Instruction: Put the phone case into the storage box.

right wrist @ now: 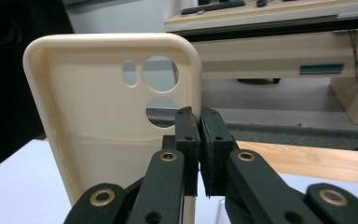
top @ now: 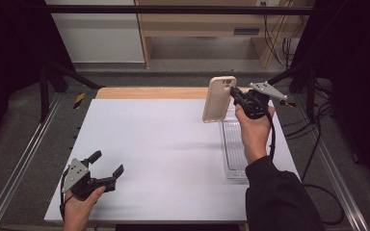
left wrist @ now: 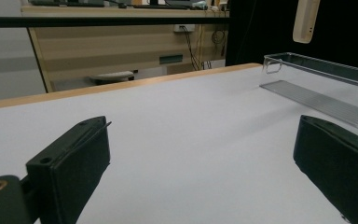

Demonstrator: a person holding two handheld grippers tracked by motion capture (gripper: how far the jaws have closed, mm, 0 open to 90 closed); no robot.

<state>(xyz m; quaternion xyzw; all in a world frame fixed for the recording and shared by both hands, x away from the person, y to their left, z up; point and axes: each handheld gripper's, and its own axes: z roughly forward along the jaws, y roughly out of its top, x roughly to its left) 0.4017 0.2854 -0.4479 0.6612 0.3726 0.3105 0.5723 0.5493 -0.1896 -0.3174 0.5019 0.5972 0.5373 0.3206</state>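
We note the right gripper [top: 235, 98] raised at about 1 o'clock over the white table [top: 164, 159], its jaws pinched tight on one long edge of a cream phone case [top: 218, 98], which hangs upright in the air above the far end of the clear plastic tray [top: 232, 149]. In the right gripper view the phone case [right wrist: 107, 121] shows its hollow inner side: a thin shell with rounded corners, a raised lip all round, and three cut-outs near the top, two round and one small oval. We judge it light and somewhat flexible, probably soft plastic or rubbery, matte rather than slick; held by a single wall it may bend or pivot, so a grip at mid-length of the side wall, clear of the weak cut-out end, looks safest to us. The tray [left wrist: 317, 79] is rigid, transparent and ribbed on its floor, with low walls. The left gripper [top: 107, 168] rests low at 7 o'clock, jaws spread wide with nothing between them, bare table ahead.
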